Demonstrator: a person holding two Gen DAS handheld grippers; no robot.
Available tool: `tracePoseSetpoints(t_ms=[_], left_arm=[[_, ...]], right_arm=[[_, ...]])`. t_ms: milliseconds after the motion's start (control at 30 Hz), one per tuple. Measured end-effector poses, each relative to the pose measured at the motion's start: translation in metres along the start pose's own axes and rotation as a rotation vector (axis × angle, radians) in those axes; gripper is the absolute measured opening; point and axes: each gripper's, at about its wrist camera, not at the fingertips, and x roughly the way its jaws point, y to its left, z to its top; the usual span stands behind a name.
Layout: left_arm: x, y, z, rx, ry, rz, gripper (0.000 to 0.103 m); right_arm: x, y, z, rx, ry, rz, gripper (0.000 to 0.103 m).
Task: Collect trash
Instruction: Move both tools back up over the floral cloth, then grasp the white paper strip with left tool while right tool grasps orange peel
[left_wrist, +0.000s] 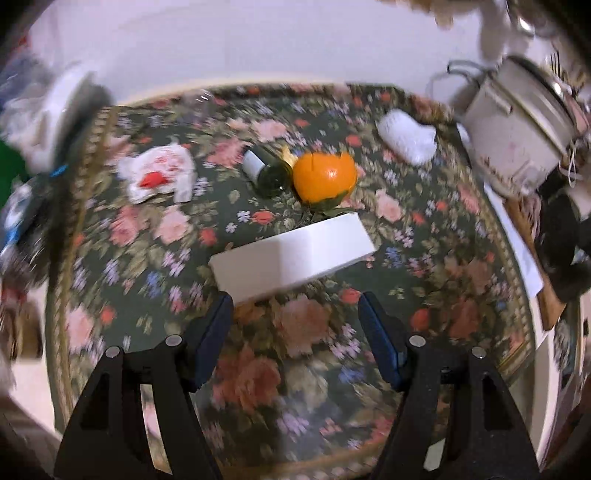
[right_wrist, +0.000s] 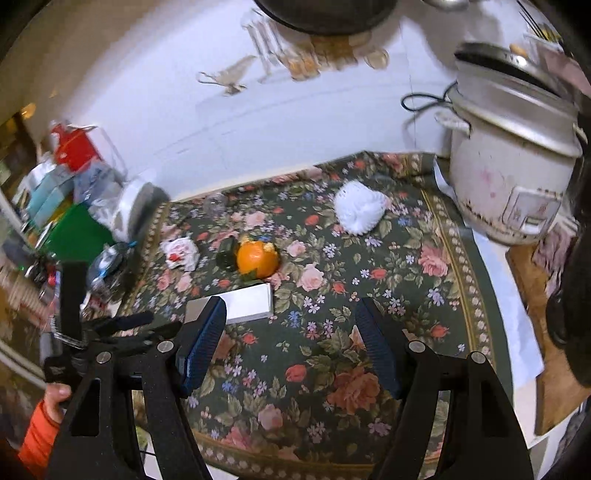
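Both claws hover spread wide over the floral tabletop, gripping nothing. The left claw sits just short of the white box; behind it lie the orange peel touching a dark bottle, a crumpled wrapper toward the left edge, and white foam netting near the far right corner. Only the right wrist view shows the right claw, the other tool with the person's hand, and the clutter beside the left edge with a green box. The rice cooker shows fuller there.
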Motion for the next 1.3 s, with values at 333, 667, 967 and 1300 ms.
tracePoseSetpoints(t_ms=[333,667,967,1300], left_arm=[[0.089,0.025,0.05,0.082,0.113,-0.162,0.069],[0.087,0.009,0.014,0.156,0.138,-0.22,0.066],[0.064,0.004,-0.036,0.21,0.105,-0.065,0.052],[0.037,0.079,-0.052,-0.038,0.07,0.048,0.05]], right_arm=[[0.053,0.013,0.01,0.07,0.05,-0.057,0.069],[0.073,0.009,0.0,0.092,0.104,-0.063,0.069],[0.079,0.017,0.001,0.039,0.133,-0.035,0.069],[0.128,0.053,0.013,-0.044,0.168,0.016,0.069]])
